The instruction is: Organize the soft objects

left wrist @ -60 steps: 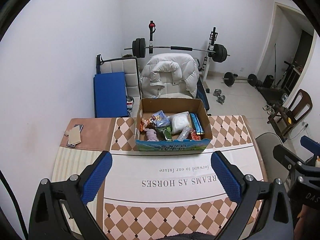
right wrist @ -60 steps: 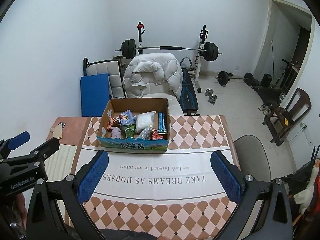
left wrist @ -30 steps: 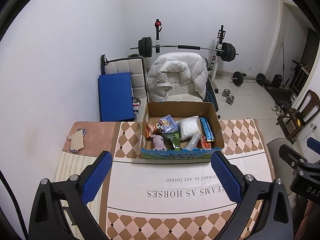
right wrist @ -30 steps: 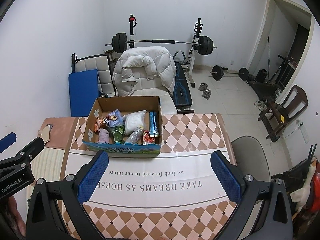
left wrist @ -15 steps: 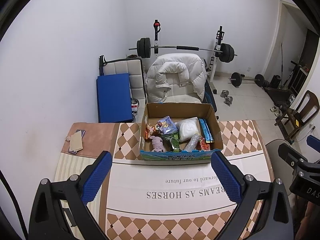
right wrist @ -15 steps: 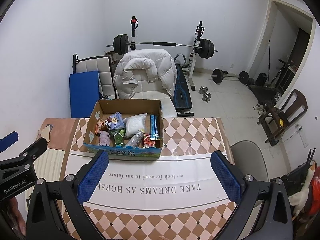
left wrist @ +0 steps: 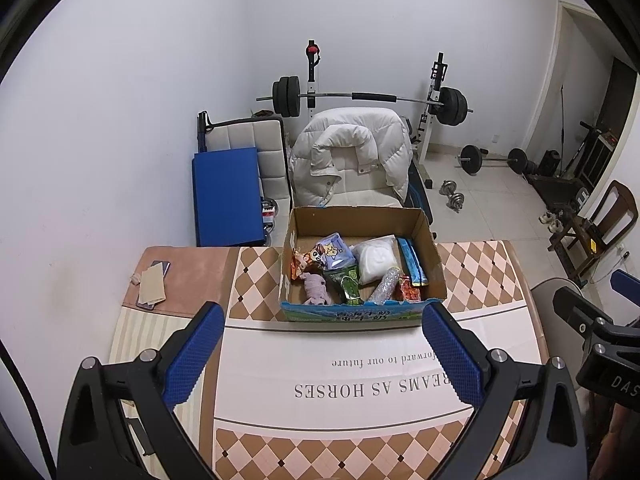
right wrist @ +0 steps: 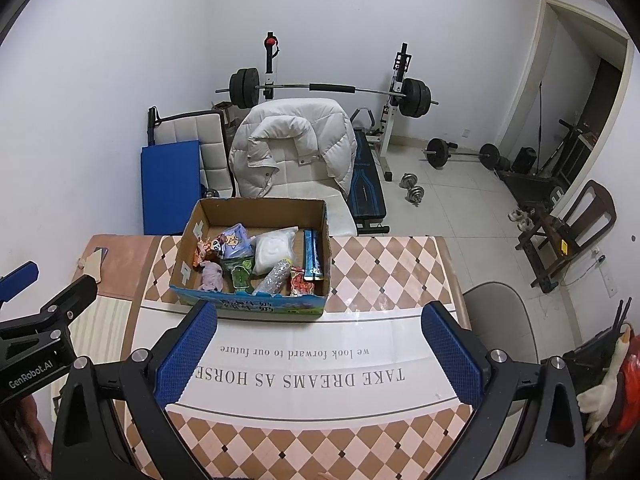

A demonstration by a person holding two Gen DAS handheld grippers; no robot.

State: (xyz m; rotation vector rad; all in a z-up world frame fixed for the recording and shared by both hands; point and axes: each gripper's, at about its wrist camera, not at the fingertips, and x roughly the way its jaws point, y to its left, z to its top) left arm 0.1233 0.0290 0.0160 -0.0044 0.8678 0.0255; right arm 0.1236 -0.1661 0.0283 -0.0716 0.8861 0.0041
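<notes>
An open cardboard box [left wrist: 433,258] [right wrist: 188,248] stands on the far half of the table. It holds a white soft pack [left wrist: 378,258] [right wrist: 274,250], a small pink plush [left wrist: 316,288] [right wrist: 212,274], several snack packets [left wrist: 336,256] [right wrist: 234,242] and a silvery roll [left wrist: 384,285] [right wrist: 276,276]. My left gripper [left wrist: 323,350] is open and empty, above the table in front of the box. My right gripper [right wrist: 319,350] is open and empty, in front of the box and a little to its right.
A checked tablecloth with printed words [left wrist: 372,380] covers the table. A phone and a tan card [left wrist: 152,284] lie at the far left. A chair with a white jacket [left wrist: 352,160] stands behind the table. A grey chair [right wrist: 494,312] is at the right. Weights stand beyond.
Both grippers have drifted a little over the table, so the box sits slightly differently in each view. Both stay open and empty. The box contents have not moved.
</notes>
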